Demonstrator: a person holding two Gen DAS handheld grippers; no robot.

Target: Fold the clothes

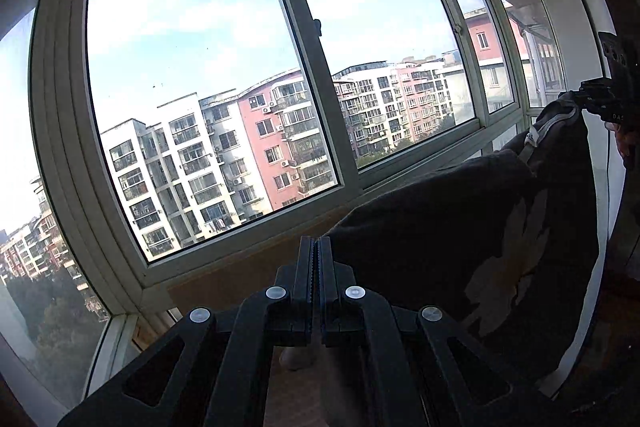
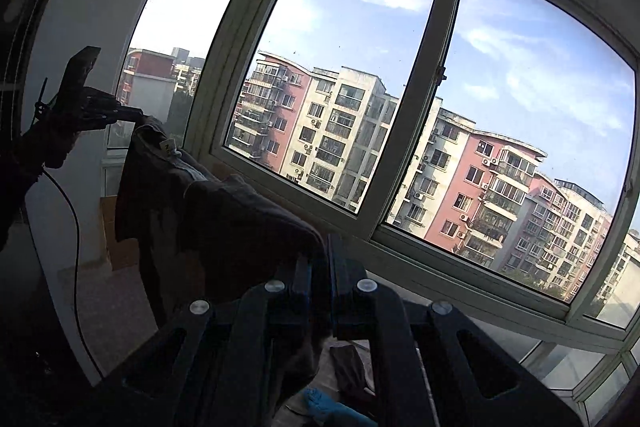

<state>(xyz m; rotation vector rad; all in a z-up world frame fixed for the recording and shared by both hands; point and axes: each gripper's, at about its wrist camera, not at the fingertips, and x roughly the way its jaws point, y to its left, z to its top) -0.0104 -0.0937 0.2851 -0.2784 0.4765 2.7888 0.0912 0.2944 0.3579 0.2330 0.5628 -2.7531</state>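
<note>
A dark garment (image 1: 460,227) with a pale print hangs stretched in the air between both grippers, in front of a window. In the left wrist view my left gripper (image 1: 319,251) is shut, with the cloth's edge caught at its tip; my right gripper (image 1: 580,99) pinches the other end at the far right. From the right wrist view the garment (image 2: 240,211) sags from my right gripper (image 2: 325,251), which is shut on it. It runs up to my left gripper (image 2: 134,115), also shut on it. A white label (image 2: 168,147) shows near that end.
A large sliding window (image 1: 304,67) with a white frame fills the background, with apartment blocks outside. A black cable (image 2: 76,227) hangs at the left. Below the right gripper lie a blue item (image 2: 320,399) and a dark red cloth (image 2: 352,367). A hand (image 1: 624,143) holds the right gripper.
</note>
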